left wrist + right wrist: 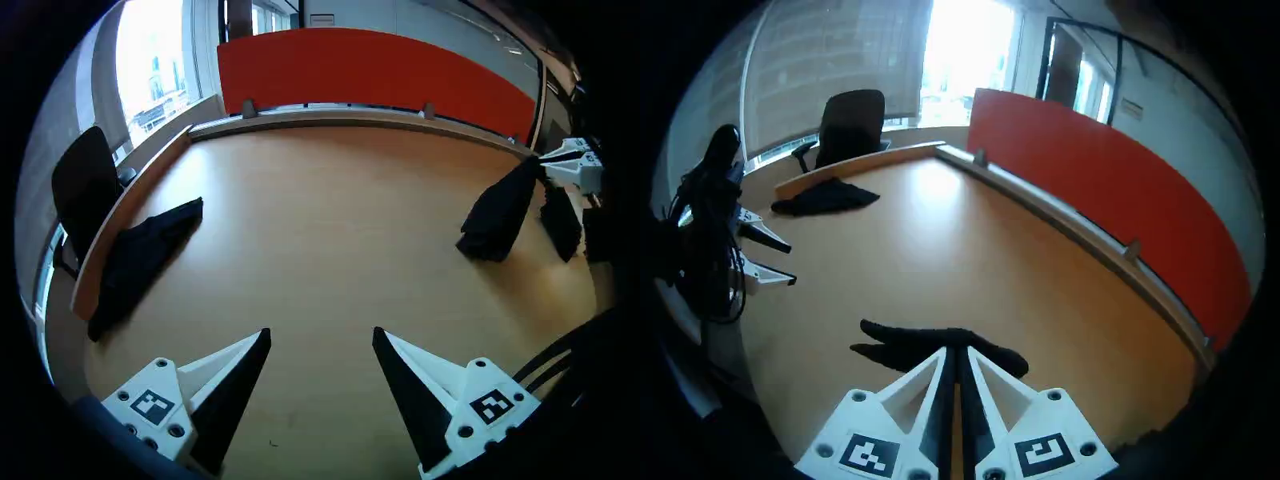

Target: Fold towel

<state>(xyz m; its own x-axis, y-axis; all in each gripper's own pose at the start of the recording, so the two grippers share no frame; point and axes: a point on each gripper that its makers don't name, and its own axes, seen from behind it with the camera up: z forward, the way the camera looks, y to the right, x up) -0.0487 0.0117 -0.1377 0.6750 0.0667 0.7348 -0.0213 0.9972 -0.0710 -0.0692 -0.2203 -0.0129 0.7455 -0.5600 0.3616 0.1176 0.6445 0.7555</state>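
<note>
A black towel (938, 344) hangs bunched from my right gripper (957, 352), whose fingers are shut on its top edge; its lower end rests on the wooden table (960, 248). In the left gripper view the same towel (498, 214) droops from the right gripper (541, 162) at the far right. A second black towel (142, 252) lies crumpled along the table's left edge, also seen as the towel (826, 197) at the back left. My left gripper (321, 332) hovers open over bare table, holding nothing. In the right gripper view, the left gripper (792, 265) stands at the left.
An orange partition (368, 68) runs along the table's far edge, seen as the partition (1112, 184) on the right. A black office chair (84, 192) stands past the left edge by the bright windows. A person's dark sleeve (708, 240) holds the left gripper.
</note>
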